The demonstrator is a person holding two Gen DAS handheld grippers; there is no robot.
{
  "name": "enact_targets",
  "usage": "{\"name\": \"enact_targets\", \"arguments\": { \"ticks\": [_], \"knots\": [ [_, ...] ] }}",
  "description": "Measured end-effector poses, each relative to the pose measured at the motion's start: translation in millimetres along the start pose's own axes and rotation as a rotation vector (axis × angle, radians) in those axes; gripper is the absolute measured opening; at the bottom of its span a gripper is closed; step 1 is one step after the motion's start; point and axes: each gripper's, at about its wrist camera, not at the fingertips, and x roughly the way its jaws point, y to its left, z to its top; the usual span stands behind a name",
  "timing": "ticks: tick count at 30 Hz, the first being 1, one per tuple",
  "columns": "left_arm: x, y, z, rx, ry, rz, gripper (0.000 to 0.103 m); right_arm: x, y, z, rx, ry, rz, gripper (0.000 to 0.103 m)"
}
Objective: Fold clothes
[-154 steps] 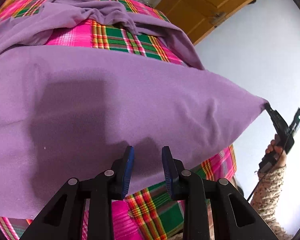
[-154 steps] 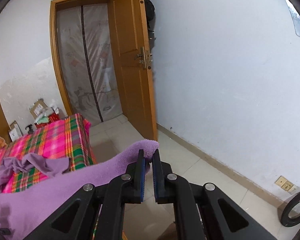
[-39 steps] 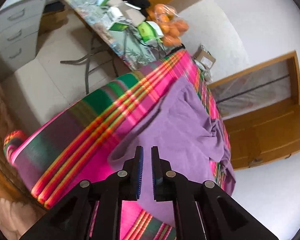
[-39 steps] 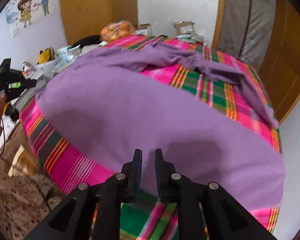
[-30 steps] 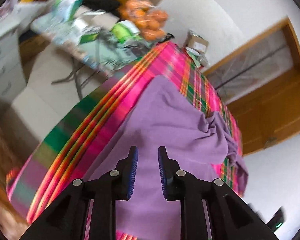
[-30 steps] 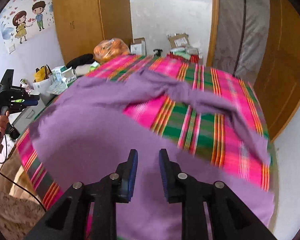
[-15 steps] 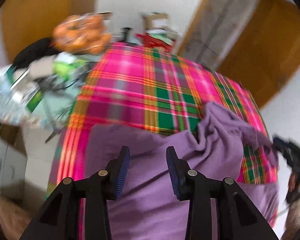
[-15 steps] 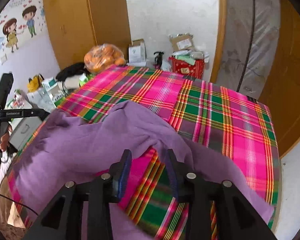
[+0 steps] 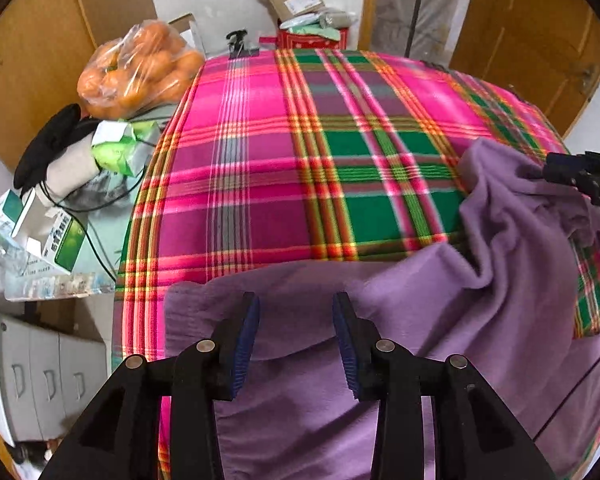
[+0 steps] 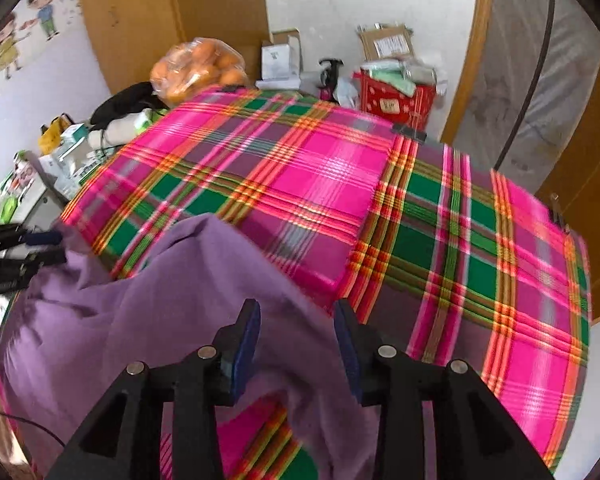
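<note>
A purple fleece garment [image 9: 480, 300] lies rumpled on the near part of a table under a pink and green plaid cloth [image 9: 300, 160]. My left gripper [image 9: 296, 340] hovers open over the garment's near left edge, nothing between its blue pads. In the right wrist view the same purple garment [image 10: 120, 320] covers the near left of the plaid cloth [image 10: 460, 260]. My right gripper [image 10: 296, 340] stands open just above a raised fold of it. The right gripper's tip [image 9: 580, 176] shows at the left view's right edge, over the bunched fabric. The left gripper's tip [image 10: 24, 248] shows at the right view's left edge.
A bag of oranges [image 9: 140, 68] and boxes [image 9: 48, 236] crowd a side table left of the plaid table. Grey drawers [image 9: 40, 380] stand below. A red box [image 10: 396, 98] and cartons sit behind the table. A wooden door [image 10: 580, 160] is at the right.
Both grippers let go of the garment's corners, opened wide and swung to look across the table. The garment, earlier held spread, now lies slack and bunched on the cloth.
</note>
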Motion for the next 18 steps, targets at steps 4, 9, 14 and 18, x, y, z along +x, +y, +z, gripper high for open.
{"name": "enact_targets", "arguments": {
  "ticks": [4, 9, 14, 18],
  "knots": [
    [6, 4, -2, -0.007, 0.012, -0.013, 0.039, 17, -6, 3, 0.013, 0.024, 0.041, 0.039],
    [12, 5, -1, 0.026, 0.012, -0.031, 0.039, 32, -5, 3, -0.004, 0.054, 0.057, 0.039],
    [19, 2, 4, 0.043, 0.003, -0.040, 0.039, 43, -4, 4, -0.009, 0.066, 0.063, 0.039],
    [23, -6, 6, 0.099, -0.003, -0.041, 0.039, 46, -2, 5, -0.026, 0.063, 0.063, 0.040]
  ]
}}
